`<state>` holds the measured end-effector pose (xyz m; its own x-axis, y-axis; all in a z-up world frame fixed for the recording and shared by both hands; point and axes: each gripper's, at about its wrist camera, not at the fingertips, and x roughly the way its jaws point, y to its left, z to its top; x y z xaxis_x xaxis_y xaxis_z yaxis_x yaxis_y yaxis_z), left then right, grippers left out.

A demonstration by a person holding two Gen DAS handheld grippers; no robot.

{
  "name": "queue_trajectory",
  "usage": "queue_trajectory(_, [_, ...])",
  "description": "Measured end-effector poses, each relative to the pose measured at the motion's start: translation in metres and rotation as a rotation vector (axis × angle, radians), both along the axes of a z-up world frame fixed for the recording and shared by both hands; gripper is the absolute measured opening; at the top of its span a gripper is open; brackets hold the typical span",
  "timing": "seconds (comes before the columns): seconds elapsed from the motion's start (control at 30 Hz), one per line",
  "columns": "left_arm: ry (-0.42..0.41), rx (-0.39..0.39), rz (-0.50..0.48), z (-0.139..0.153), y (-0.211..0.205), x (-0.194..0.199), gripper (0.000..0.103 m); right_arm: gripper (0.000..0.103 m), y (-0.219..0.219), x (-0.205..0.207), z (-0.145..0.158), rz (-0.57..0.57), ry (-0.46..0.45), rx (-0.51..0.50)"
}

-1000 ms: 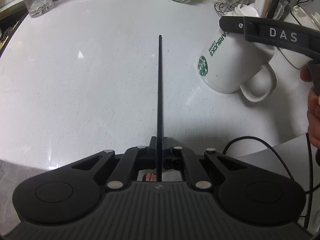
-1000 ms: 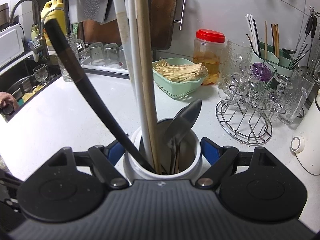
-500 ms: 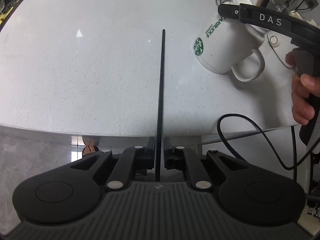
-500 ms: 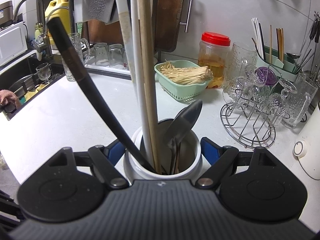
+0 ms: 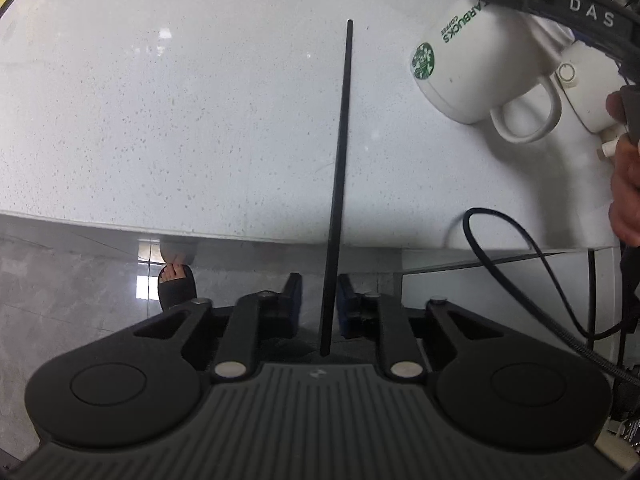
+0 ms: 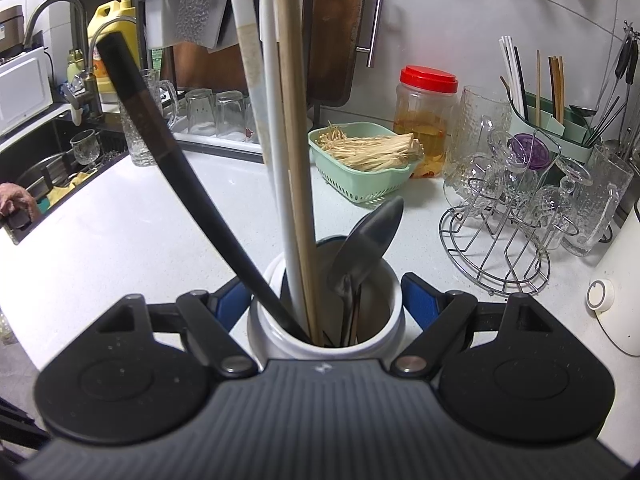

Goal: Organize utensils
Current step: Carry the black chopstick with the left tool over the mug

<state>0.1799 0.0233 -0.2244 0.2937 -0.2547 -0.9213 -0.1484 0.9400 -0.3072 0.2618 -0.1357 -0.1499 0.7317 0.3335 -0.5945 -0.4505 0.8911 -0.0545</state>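
My left gripper (image 5: 318, 304) holds a thin black chopstick (image 5: 340, 160) that points forward over the white counter (image 5: 180, 100); a small gap shows on each side of the stick between the pads. My right gripper (image 6: 324, 300) is shut on a white Starbucks mug (image 6: 324, 340), which also shows in the left wrist view (image 5: 472, 68) to the right of the chopstick tip. The mug holds a black utensil (image 6: 160, 152), white sticks (image 6: 272, 120), a wooden stick (image 6: 296, 140) and a metal spoon (image 6: 368, 236).
At the back stand a green basket of noodles (image 6: 364, 160), a red-lidded jar (image 6: 424, 116), a wire rack with glasses (image 6: 512, 208) and a green utensil caddy (image 6: 560, 120). The sink (image 6: 48, 176) is at the left. The counter edge (image 5: 200, 236) and floor lie below my left gripper.
My left gripper has pulled back past the counter edge with the chopstick, and its pads have parted slightly around the stick. My right gripper still holds the mug, nearly still.
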Motion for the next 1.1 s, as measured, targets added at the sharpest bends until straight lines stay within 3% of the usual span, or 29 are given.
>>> queue_trajectory(0.1, [-0.019, 0.015, -0.007, 0.01, -0.001, -0.001, 0.007, 0.084, 0.0, 0.0, 0.0, -0.002, -0.004, 0.001])
queue_trajectory(0.2, [-0.06, 0.101, -0.014, 0.025, -0.005, -0.003, 0.006, 0.084, 0.0, -0.001, -0.001, -0.003, -0.01, 0.002])
queue_trajectory(0.4, [-0.142, 0.1, 0.041, 0.069, 0.005, -0.003, 0.006, 0.084, 0.0, -0.002, -0.002, -0.001, -0.018, 0.002])
queue_trajectory(0.77, [-0.312, 0.132, -0.019, 0.159, 0.036, 0.024, 0.006, 0.084, 0.01, -0.005, -0.005, -0.035, -0.046, -0.042])
queue_trajectory(0.9, [-0.331, 0.065, -0.048, 0.187, 0.052, 0.034, 0.005, 0.084, 0.018, -0.006, -0.006, -0.056, -0.051, -0.046])
queue_trajectory(1.1, [-0.338, 0.043, -0.175, 0.248, 0.071, 0.037, 0.005, 0.084, 0.032, -0.008, -0.009, -0.076, -0.08, -0.056])
